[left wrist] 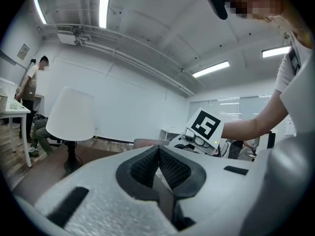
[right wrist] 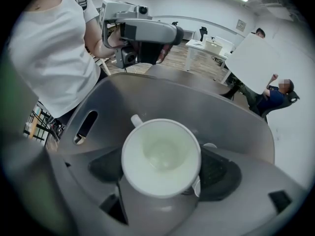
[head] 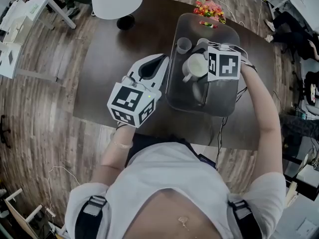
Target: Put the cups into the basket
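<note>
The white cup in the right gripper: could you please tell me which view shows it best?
The right gripper view: the white cup fills the centre, empty, gripped by the right gripper inside the basket. The head view shows it small, partly behind that gripper. The left gripper view misses it.

Dark surface [head: 112, 66] w/ grey basket [head: 222, 109] on right half. Lamp [head: 117, 1] at far edge, colourful bunch [head: 210, 7] just behind basket.

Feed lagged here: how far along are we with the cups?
One small cup already sits in the basket. The right gripper holds a white cup inside the basket, not yet released. The left gripper is shut and empty. I see no more cups on the table.
</note>
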